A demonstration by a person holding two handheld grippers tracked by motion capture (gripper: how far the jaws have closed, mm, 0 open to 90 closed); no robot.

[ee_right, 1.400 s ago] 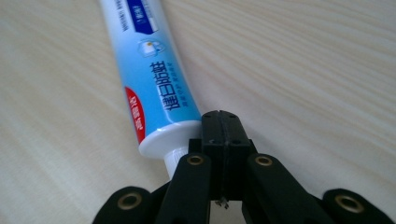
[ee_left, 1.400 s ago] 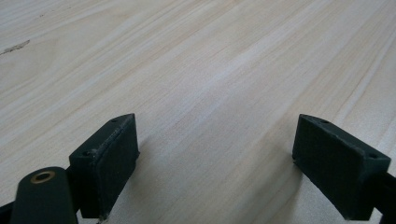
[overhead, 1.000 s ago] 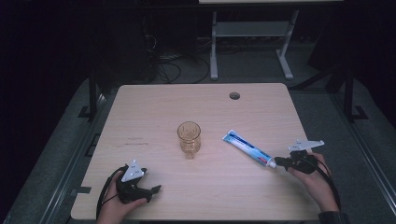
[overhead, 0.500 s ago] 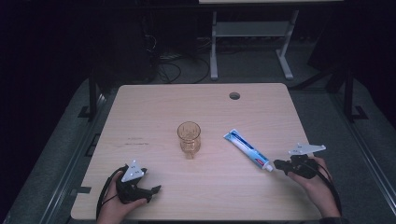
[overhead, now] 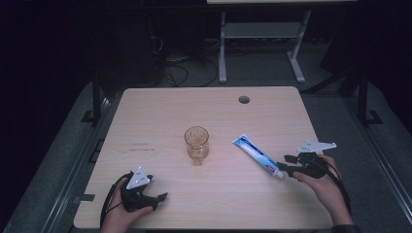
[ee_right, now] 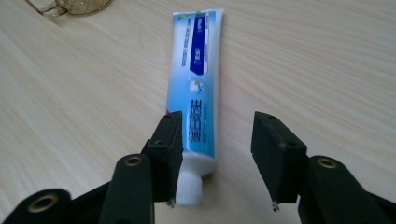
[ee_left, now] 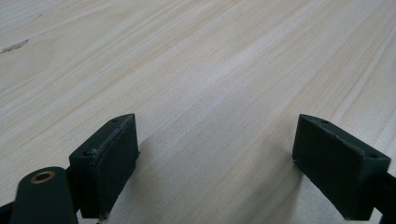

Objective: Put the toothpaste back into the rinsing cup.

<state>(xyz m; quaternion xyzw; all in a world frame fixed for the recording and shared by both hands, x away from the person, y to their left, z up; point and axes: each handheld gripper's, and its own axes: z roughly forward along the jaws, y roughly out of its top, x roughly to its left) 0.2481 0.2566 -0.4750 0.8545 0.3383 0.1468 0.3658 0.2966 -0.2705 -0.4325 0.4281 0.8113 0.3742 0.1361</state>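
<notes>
Amber glass (overhead: pixel 197 142) upright mid-table (overhead: pixel 160 111), contents can't tell. Blue/white toothpaste tube (ee_right: pixel 198 88) lies flat to its right, white cap between parted jaws of right tool (ee_right: pixel 219 161), ungripped. Left tool (ee_left: pixel 215 163) released, over bare wood.

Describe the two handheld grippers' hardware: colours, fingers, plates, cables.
Both are black. The left gripper has blocky black fingers with small screw holes, a brass-ringed pivot, a grey three-cornered plate on top and a black cable looping back past the hand. The right gripper has the same black fingers, brass-ringed pivots, a grey plate and a black cable. Hands are bare; no sleeve visible.
</notes>
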